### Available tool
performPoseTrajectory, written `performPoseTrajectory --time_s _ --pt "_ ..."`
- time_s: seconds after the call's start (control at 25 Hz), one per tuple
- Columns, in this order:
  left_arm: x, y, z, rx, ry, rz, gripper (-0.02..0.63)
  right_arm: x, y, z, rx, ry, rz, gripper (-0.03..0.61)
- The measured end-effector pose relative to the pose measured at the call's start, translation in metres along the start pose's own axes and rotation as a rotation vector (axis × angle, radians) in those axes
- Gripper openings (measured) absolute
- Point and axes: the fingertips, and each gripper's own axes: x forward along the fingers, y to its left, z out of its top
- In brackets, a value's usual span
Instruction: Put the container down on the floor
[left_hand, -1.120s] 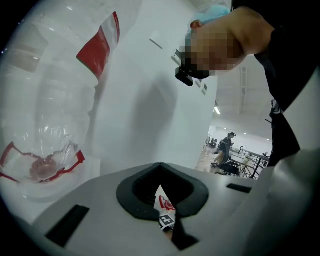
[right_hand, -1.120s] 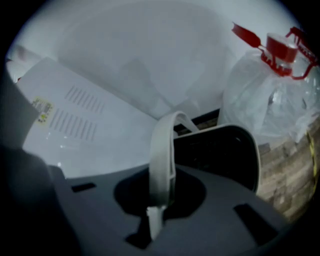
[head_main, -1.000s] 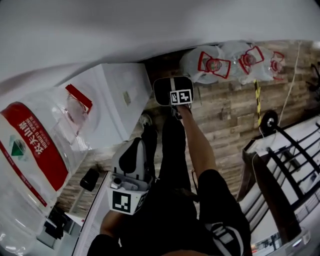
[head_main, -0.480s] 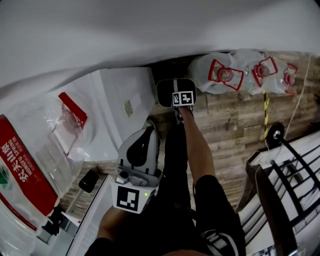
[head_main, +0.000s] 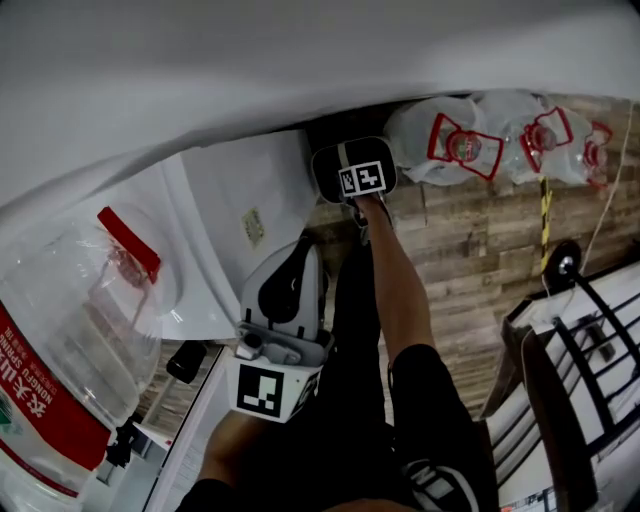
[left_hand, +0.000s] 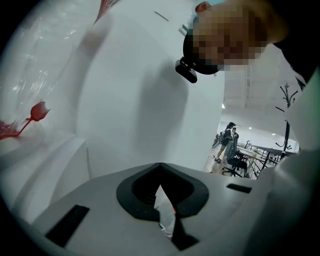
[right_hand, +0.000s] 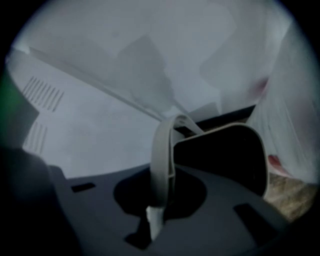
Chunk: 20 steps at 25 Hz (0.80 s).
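Only right gripper view shows R gripper (right_hand: 159, 200) clamping handle (right_hand: 161, 145); L gripper (left_hand: 160, 189) closed.

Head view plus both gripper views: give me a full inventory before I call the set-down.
water bottle: one, clear with red label, head view's left edge.
cabinet: one, white, beside the bottle.
jugs: at least three, clear with red trim, on the wood floor, top right.
rack: one, black, right edge.
container: one, dark with pale rim, right gripper view, just beyond the jaws.
handle: one, pale grey, clamped in the right jaws.
scrap: one, white with red fleck, pinched in left jaws; unidentifiable.
left gripper: one, white, shut.
right gripper: one, dark, shut on handle.
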Motion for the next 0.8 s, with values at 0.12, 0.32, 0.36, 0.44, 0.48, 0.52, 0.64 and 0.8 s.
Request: performPoseTrajectory --time_s 0.12,0.32,0.36,0.44,0.48,0.52,0.64,0.8 --pt "0.001 0.002 -0.001 -0.001 -0.003 0.005 0.028 -0.001 0.012 0.009 -0.033 -0.002 0.048 0.034" --pt "0.008 0.001 -0.004 0.006 0.002 0.004 0.028 0.005 0.012 0.016 -0.046 -0.009 0.070 0.034" --pt "0.010 0.001 -0.004 0.008 0.002 0.002 0.028 0.006 0.010 0.018 -0.044 -0.010 0.075 0.034" --pt "0.013 0.001 -0.004 0.005 0.001 0.001 0.028 0.007 0.004 0.025 -0.042 -0.014 0.065 0.034" --pt "0.013 0.002 -0.005 0.002 0.002 0.002 0.028 0.006 -0.001 0.027 -0.042 -0.012 0.051 0.035" --pt "0.014 0.003 -0.005 -0.002 0.004 0.003 0.028 0.006 -0.007 0.028 -0.042 -0.007 0.033 0.034" --pt "0.014 0.003 -0.007 -0.011 0.009 0.000 0.028 0.005 -0.020 0.030 -0.023 -0.010 -0.006 0.035" --pt "0.015 0.004 -0.009 -0.012 0.011 -0.001 0.028 0.004 -0.027 0.036 0.001 -0.042 -0.037 0.035"
